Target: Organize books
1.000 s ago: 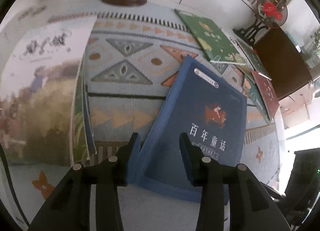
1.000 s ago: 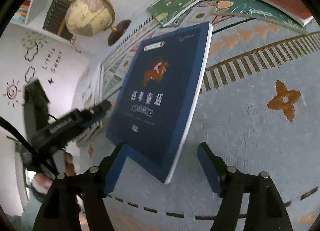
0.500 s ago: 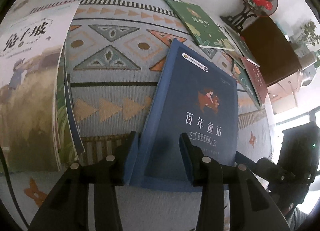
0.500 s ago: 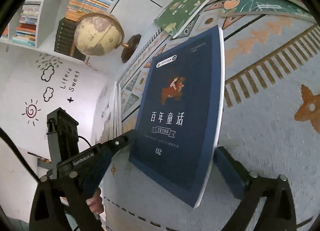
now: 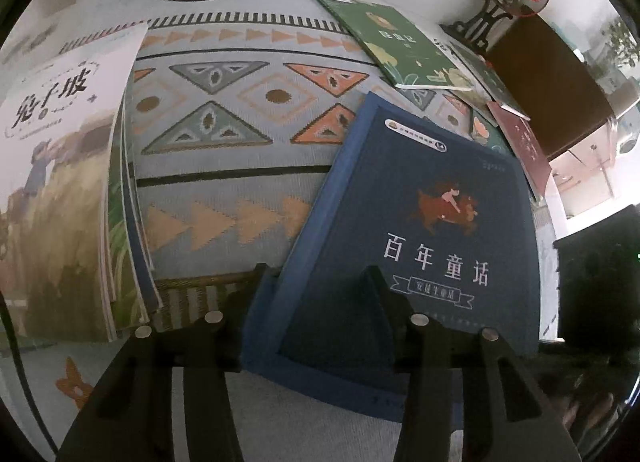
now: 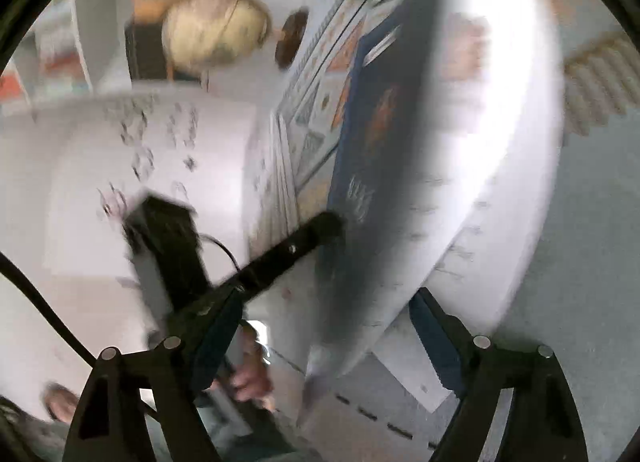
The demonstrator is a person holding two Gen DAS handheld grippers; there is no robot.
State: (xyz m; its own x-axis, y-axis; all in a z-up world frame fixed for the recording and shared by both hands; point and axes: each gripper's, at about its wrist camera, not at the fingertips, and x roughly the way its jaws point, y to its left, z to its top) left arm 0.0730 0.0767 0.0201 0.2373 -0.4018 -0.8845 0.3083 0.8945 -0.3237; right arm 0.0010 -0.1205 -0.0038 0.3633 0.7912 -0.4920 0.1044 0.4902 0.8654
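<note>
- At far left, a stack of books [image 5: 60,189] leans upright on the patterned rug [image 5: 224,109], white cover facing me.
- My left gripper [image 5: 316,294] is clamped on the lower spine corner of the blue book [image 5: 420,229], 1 finger over the cover, 1 behind it.
- The blue book is lifted and tilted, between the stack and the loose books [image 5: 400,41] at the right.
- My right gripper [image 6: 320,346] has its fingers wide apart, the book's edge between them; blur hides any contact.
- I judge this the carry step: next, swing the book left, stand it against the stack, then let go.
</note>
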